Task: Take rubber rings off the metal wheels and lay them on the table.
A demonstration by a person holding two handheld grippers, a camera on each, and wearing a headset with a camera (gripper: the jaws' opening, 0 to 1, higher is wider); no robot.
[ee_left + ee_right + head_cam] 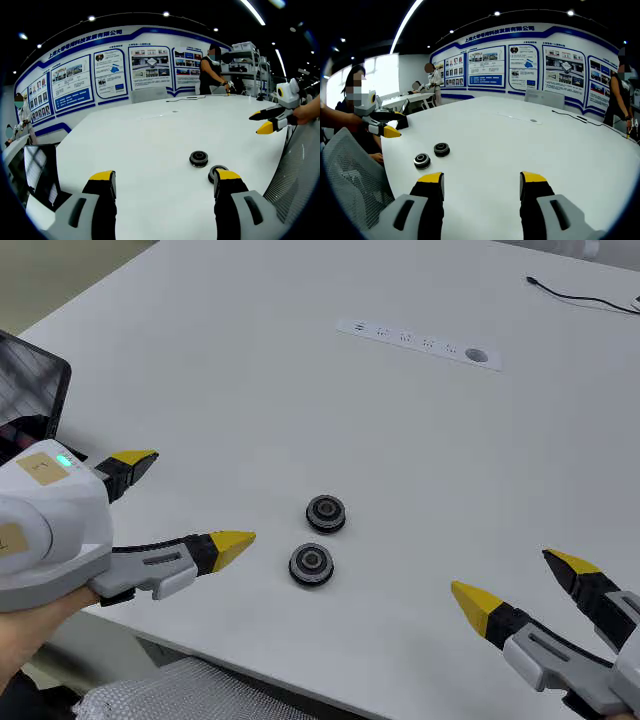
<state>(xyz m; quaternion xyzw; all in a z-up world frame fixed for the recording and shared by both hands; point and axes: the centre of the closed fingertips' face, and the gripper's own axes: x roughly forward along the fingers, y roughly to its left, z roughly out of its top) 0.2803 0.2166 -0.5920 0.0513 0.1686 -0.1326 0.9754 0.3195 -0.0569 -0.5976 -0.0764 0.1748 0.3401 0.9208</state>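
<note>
Two small metal wheels with black rubber rings lie flat on the white table, close together: one farther from me, one nearer. My left gripper hovers open to their left, yellow tips pointing at them, nothing between its jaws. My right gripper hangs open at the lower right, empty as well. The left gripper view has the wheels ahead on the right and the right gripper beyond. In the right gripper view the wheels lie at left, near the left gripper.
A white power strip is set in the table farther back, and a black cable trails at the far right. A dark tablet stands at the left edge. A mesh chair back sits below the table's front edge. People stand in the background.
</note>
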